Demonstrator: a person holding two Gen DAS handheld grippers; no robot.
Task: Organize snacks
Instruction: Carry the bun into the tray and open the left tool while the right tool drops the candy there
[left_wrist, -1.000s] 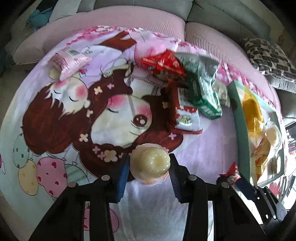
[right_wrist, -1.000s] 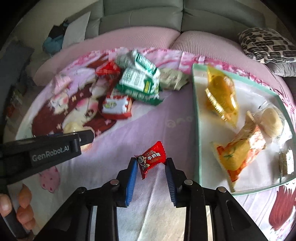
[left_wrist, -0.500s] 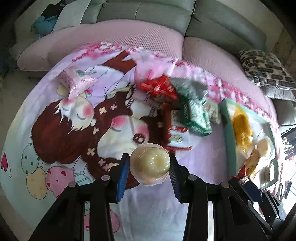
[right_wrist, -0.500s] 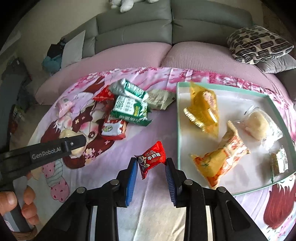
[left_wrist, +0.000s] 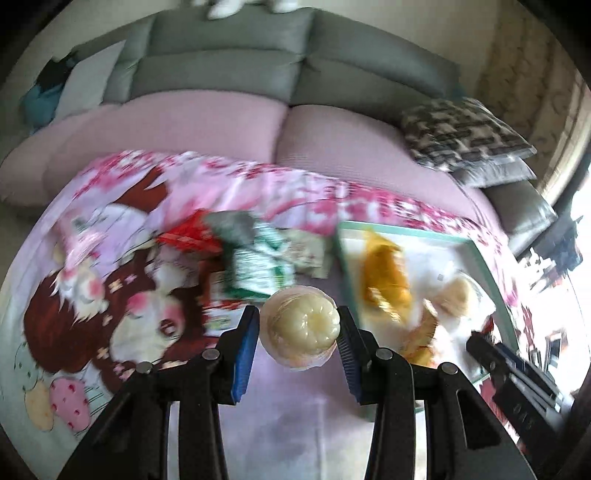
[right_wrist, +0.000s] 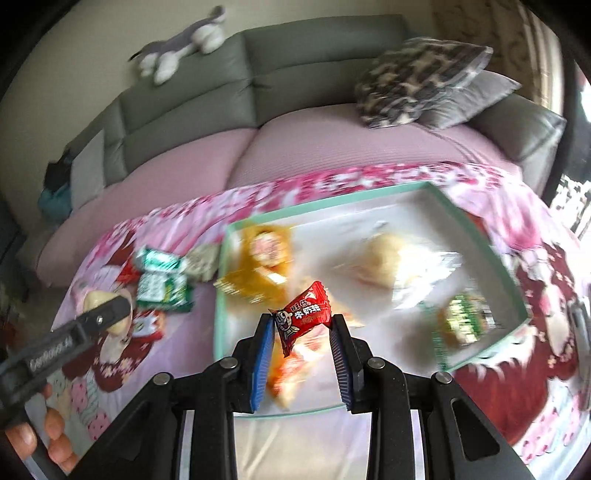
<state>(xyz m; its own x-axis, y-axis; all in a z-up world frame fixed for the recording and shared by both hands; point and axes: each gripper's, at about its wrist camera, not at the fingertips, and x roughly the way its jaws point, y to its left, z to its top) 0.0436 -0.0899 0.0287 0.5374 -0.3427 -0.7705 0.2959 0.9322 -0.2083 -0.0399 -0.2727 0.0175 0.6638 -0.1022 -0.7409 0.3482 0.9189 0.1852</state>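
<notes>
Holding a round pale jelly cup, the left tool has its two blue pads pressed on the cup's sides. The cup hangs above the cartoon blanket, just left of the white tray with the green rim. The right tool is closed on a small red candy packet, which hangs over the near left part of the tray. In the tray lie a yellow snack bag, a pale bun in a clear wrapper and a small green and yellow packet. Left of the tray, on the blanket, sits a pile of green snack bags and red ones. A grey sofa stands far behind, with a toy cat on top.
</notes>
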